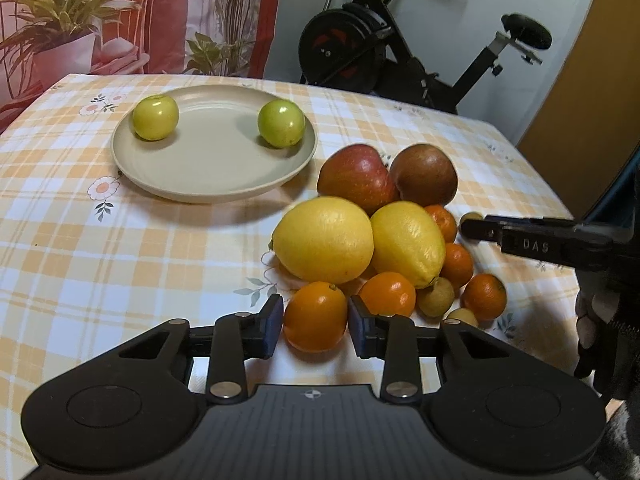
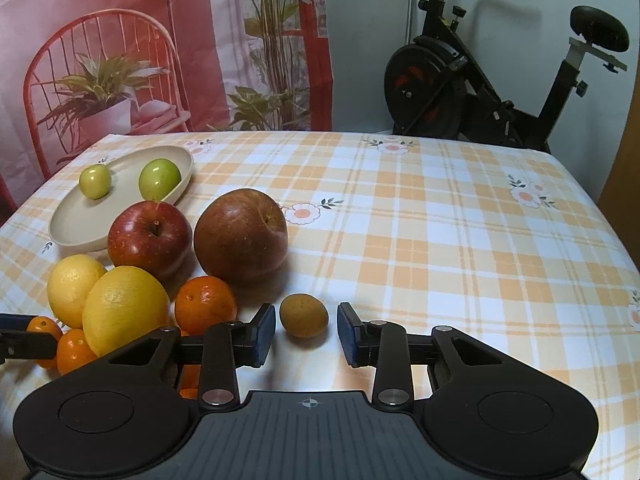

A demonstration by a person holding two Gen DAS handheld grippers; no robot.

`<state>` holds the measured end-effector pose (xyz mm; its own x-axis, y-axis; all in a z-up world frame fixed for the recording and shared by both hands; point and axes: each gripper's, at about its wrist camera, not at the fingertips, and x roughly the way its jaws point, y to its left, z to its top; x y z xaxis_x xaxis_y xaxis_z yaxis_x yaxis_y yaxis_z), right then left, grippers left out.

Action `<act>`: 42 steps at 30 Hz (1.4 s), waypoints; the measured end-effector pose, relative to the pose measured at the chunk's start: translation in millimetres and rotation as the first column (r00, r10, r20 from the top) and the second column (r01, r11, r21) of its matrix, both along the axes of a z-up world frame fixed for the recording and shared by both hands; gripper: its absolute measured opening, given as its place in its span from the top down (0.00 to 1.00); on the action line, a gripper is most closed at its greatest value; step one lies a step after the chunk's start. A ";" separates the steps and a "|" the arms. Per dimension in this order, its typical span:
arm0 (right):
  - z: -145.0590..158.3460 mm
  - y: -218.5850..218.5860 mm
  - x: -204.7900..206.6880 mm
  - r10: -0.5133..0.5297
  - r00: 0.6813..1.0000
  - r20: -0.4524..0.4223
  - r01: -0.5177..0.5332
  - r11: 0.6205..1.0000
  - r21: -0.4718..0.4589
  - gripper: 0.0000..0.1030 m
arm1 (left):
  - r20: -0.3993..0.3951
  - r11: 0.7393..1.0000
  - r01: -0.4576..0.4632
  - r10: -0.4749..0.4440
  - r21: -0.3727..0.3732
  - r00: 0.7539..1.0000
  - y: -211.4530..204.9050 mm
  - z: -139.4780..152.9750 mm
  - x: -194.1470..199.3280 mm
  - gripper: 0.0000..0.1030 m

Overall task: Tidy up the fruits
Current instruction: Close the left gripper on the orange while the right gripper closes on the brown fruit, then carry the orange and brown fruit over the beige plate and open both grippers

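A beige plate (image 1: 212, 168) holds two green fruits (image 1: 155, 117), one at each side. Beside it lies a pile: two red apples (image 1: 356, 178), two lemons (image 1: 324, 238), several small oranges and small brownish fruits. My left gripper (image 1: 315, 322) is open, its pads on either side of an orange (image 1: 316, 316) at the pile's near edge, with small gaps. My right gripper (image 2: 306, 330) is open around a small brownish fruit (image 2: 304, 315) on the cloth, not touching it. The plate (image 2: 80, 228) also shows in the right wrist view.
The table wears an orange-checked cloth (image 2: 440, 240). An exercise bike (image 2: 480, 92) stands behind the table's far right edge. A printed curtain (image 1: 120, 12) hangs behind the left side. The right gripper's finger (image 1: 520, 236) reaches in beside the pile.
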<state>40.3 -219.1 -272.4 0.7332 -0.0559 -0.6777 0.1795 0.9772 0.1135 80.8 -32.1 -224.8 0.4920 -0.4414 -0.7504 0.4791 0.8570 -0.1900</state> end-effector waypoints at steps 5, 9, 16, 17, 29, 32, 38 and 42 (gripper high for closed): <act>-3.8 0.2 6.1 0.009 1.000 -0.007 -0.009 1.000 0.008 0.71 | -0.006 1.000 0.002 -0.002 -0.006 1.000 0.8 -2.8 1.8 0.64; -4.8 0.8 9.0 0.014 1.000 -0.010 -0.014 1.000 0.006 0.71 | -0.002 1.000 0.003 -0.003 -0.009 1.000 1.0 -3.7 1.8 0.64; -5.3 1.7 9.9 0.012 1.000 -0.017 -0.012 1.000 -0.006 0.75 | 0.014 1.000 -0.011 0.011 -0.016 1.000 3.3 -0.2 0.7 0.64; -5.2 1.7 9.3 0.012 1.000 -0.016 -0.012 1.000 -0.005 0.75 | 0.018 1.000 -0.015 0.015 -0.021 1.000 4.3 1.5 1.1 0.64; 18.8 3.9 -1.9 0.019 0.999 0.045 -0.019 1.000 -0.007 0.75 | 0.086 0.997 -0.069 0.073 -0.046 0.994 17.8 23.3 7.8 0.64; 28.7 7.4 -2.2 0.031 0.998 0.062 -0.030 0.999 -0.014 0.75 | 0.109 0.996 -0.080 0.085 -0.048 0.990 23.4 30.8 11.1 0.64; 53.5 20.9 4.0 0.073 0.992 0.100 -0.070 0.997 -0.027 0.75 | 0.144 0.992 -0.110 0.118 -0.062 0.983 35.4 51.4 26.1 0.64; 70.5 30.7 15.8 0.110 0.986 0.122 -0.106 0.994 -0.036 0.75 | 0.169 0.989 -0.132 0.141 -0.066 0.975 44.0 67.7 39.6 0.64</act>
